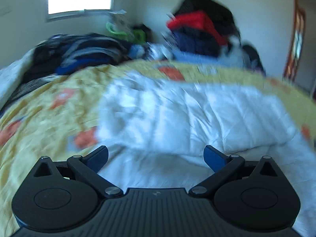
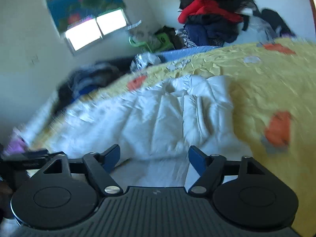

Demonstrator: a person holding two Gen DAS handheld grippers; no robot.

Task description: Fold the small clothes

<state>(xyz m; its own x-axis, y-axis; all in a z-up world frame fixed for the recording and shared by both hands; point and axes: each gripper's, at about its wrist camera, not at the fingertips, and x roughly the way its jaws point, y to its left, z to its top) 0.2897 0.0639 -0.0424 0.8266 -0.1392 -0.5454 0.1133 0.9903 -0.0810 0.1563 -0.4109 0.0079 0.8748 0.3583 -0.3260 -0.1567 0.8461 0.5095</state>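
Here both hand-held grippers, left [image 1: 156, 159] and right [image 2: 154, 158], hang wide open and empty over the white garment [image 2: 177, 114] lying rumpled on the bed [image 2: 266, 79]. Best pinch one layer at an edge, not a puffy bunch.

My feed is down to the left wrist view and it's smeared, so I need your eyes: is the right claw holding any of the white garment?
Observer: No. The right claw is open, jaws spread, with the white padded garment lying loose ahead of it.
Operator: What lies right of the garment on that side?
Observer: Bare yellow bedspread with an orange patch.
Operator: Anything near the right claw's left side?
Observer: Yes, a dark black device at the picture's left edge, too blurred to identify, with something lilac just above it.
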